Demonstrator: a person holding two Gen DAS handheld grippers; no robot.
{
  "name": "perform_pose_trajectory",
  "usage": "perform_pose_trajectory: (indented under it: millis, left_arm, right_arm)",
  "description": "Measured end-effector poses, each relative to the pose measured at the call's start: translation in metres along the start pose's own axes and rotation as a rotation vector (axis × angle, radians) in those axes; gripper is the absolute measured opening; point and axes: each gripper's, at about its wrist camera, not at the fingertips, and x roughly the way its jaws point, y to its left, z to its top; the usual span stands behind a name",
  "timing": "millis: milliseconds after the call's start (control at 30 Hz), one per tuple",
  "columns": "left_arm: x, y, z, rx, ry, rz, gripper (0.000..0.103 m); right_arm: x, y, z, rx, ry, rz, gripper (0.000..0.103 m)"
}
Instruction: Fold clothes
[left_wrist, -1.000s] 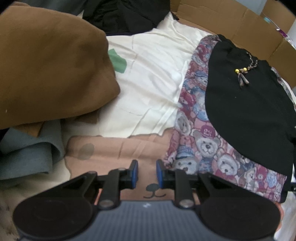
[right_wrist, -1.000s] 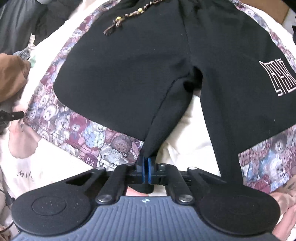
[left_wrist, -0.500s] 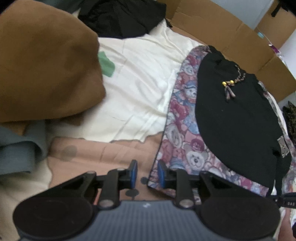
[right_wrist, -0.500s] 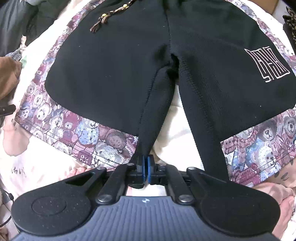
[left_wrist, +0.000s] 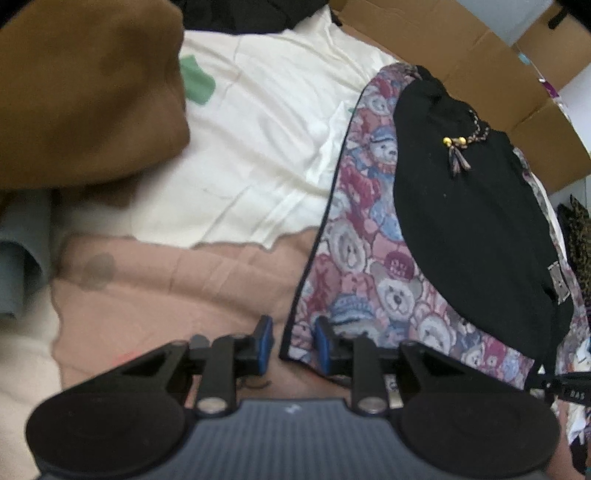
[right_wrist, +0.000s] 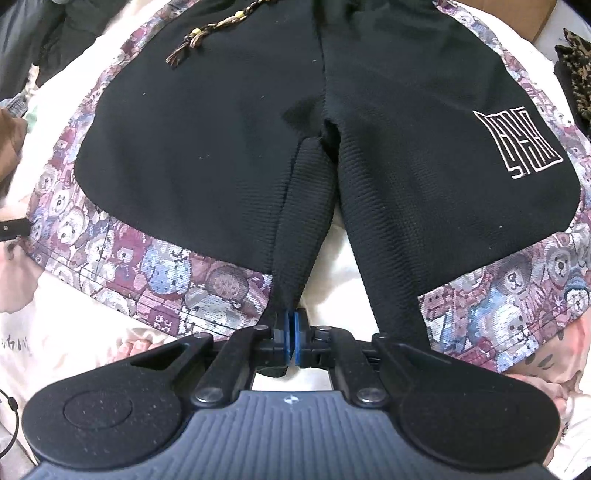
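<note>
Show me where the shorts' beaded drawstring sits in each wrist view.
Left wrist: the beaded drawstring lies upper right, on the black panel of the shorts.
Right wrist: the drawstring is at top, left of centre.
Shared landmark: the white logo, near the right edge in the left view.

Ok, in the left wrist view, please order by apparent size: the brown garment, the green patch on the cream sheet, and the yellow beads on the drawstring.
1. Brown garment, by far the largest, though it lies close to the camera and is cut by the frame.
2. Green patch.
3. Yellow beads, the smallest.
</note>
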Motion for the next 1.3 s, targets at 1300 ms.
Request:
perform_pose_trajectory:
  millis: [1300]
  left_arm:
    - [-0.058,-0.023,0.028,0.039,-0.019,0.109,0.004]
  right_arm:
    - [-0.039,0.005,0.003,-0.006,0.05,0.183,0.023]
